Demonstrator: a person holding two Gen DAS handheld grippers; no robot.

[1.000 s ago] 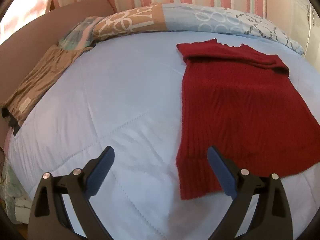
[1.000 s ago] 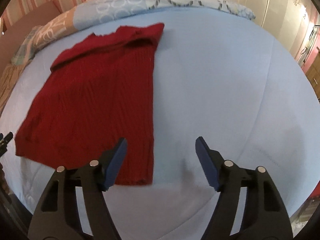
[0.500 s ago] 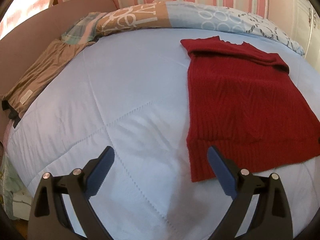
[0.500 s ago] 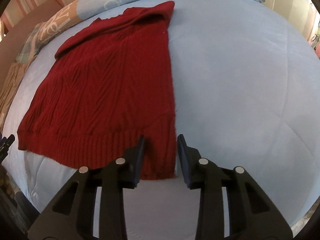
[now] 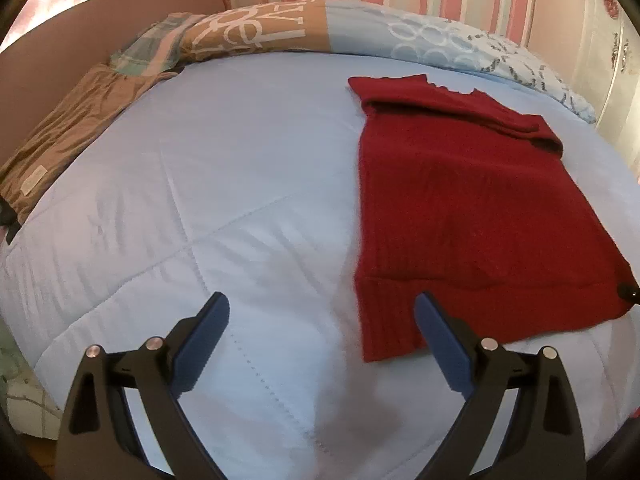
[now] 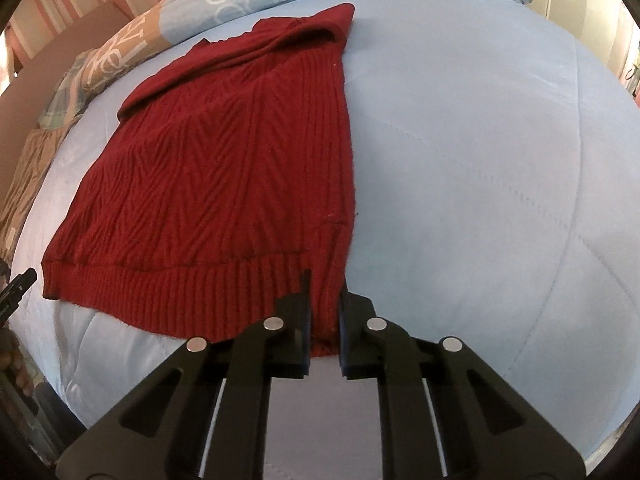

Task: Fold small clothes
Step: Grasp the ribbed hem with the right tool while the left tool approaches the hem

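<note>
A dark red knitted sweater (image 5: pixel 460 200) lies flat on the light blue quilt (image 5: pixel 220 184), its sleeves folded in across the top and its ribbed hem nearest me. My left gripper (image 5: pixel 322 320) is open above the quilt, its right finger over the hem's near left corner. My right gripper (image 6: pixel 324 300) is shut on the sweater's (image 6: pixel 224 168) near right hem corner, which shows between the pads. The left gripper's tip (image 6: pixel 18 286) shows at the left edge of the right wrist view.
Patterned pillows (image 5: pixel 360 28) lie along the striped wall at the head of the bed. Brown folded cloth (image 5: pixel 68 128) lies at the far left by a brown headboard panel (image 5: pixel 52 40). The quilt's front edge drops off just under both grippers.
My right gripper has moved in on the hem corner and shut on it. My left gripper has shifted slightly and stays open beside the left hem corner.
</note>
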